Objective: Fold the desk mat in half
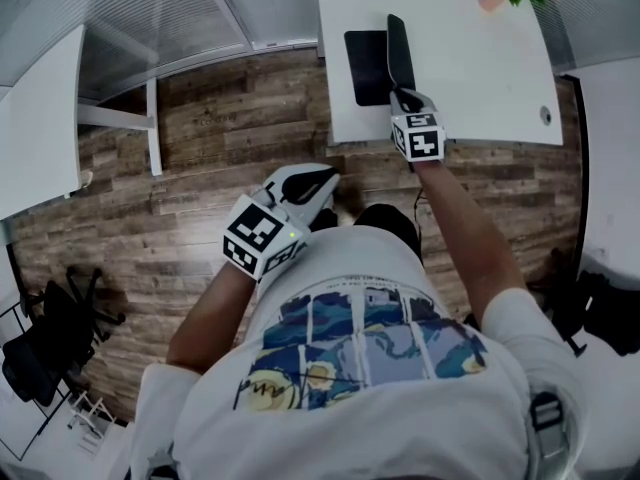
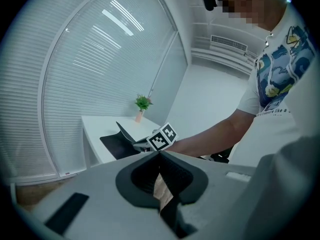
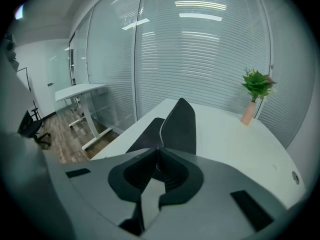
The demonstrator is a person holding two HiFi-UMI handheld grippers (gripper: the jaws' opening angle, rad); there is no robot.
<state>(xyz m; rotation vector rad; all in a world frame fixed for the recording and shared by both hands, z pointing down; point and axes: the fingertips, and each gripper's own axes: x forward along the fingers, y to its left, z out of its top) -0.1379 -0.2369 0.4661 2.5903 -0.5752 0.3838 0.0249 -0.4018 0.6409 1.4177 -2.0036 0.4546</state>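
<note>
Person: white short-sleeve tee [image 1: 400, 418] w/ blue & yellow painting print on front. Left gripper [image 1: 327, 176] & right gripper [image 1: 403, 96]: light grey shells, blk/wht square-marker cube on each.

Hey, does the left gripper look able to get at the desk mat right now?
Probably yes: the left gripper hangs short of the desk, jaws together and empty, and nothing stands between it and the desk mat, whose edge the right gripper holds up.

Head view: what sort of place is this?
Probably an office: a white desk, a glass partition with blinds, and a black chair on a wood-look floor.
</note>
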